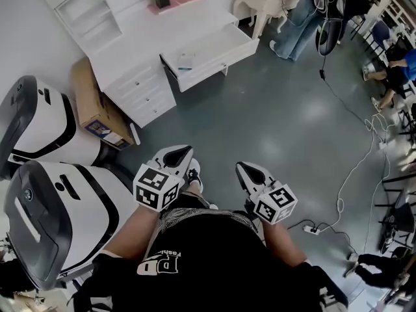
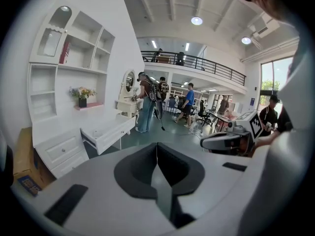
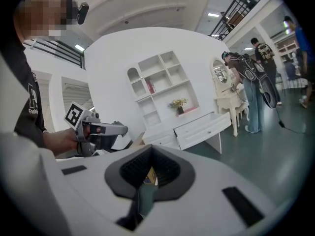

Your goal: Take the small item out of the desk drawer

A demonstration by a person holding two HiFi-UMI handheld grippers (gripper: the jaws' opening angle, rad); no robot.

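Grey floor (image 1: 273,129) | desk drawer (image 1: 220,47) open, small item (image 1: 186,60) inside | shirt (image 1: 214,255) print "Fashion"

The small item (image 1: 186,60) in the open drawer (image 1: 211,47) of the bench (image 1: 140,83) is too small to tell what it is. The near end of the cardboard box (image 1: 91,99) is hidden behind the white machine (image 1: 45,220), which the picture's left edge cuts off. People (image 1: 302,15) at the top right are cut off by the upper edge. Through the slit of the right gripper (image 3: 151,151) a yellow scrap (image 3: 149,176) shows, too little to identify.
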